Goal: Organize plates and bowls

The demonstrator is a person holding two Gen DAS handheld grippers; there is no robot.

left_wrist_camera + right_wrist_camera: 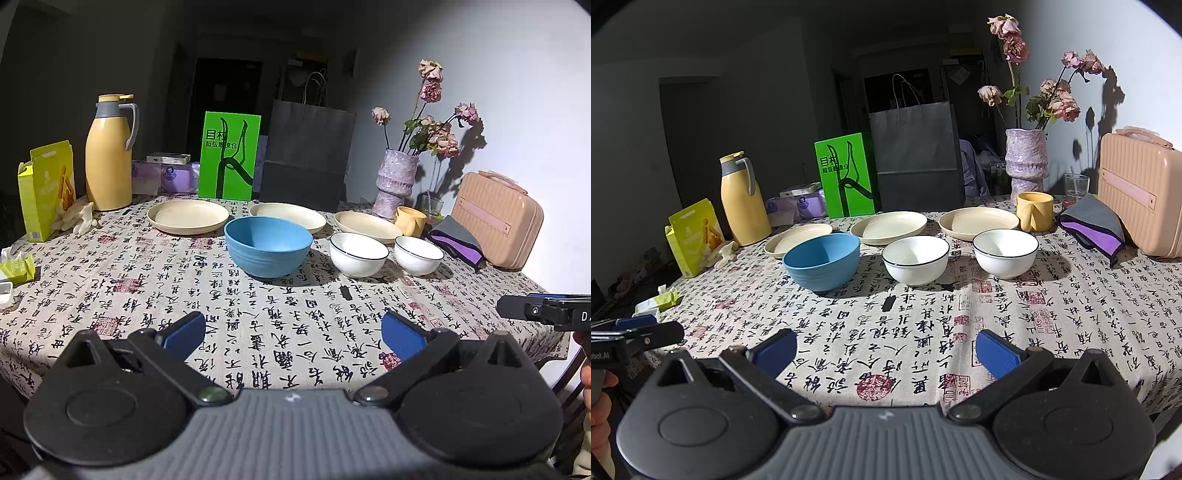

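Observation:
A blue bowl (268, 245) (822, 261) stands mid-table with two white bowls (358, 254) (418, 254) to its right; in the right wrist view they are the white bowls (915, 259) (1005, 252). Behind them lie three cream plates (187, 216) (287, 217) (368, 226), also the plates (798, 239) (888, 227) (978, 223). My left gripper (293, 338) hovers open near the front table edge, empty. My right gripper (886, 353) is open and empty too, short of the white bowls. Each gripper shows at the other view's edge.
Along the back stand a yellow thermos (109, 153), green box (229, 156), dark paper bag (306, 155), vase with dried flowers (395, 182), yellow mug (1034, 211) and pink case (1141, 192). A folded cloth (1093, 229) and a yellow carton (46, 190) sit at the sides.

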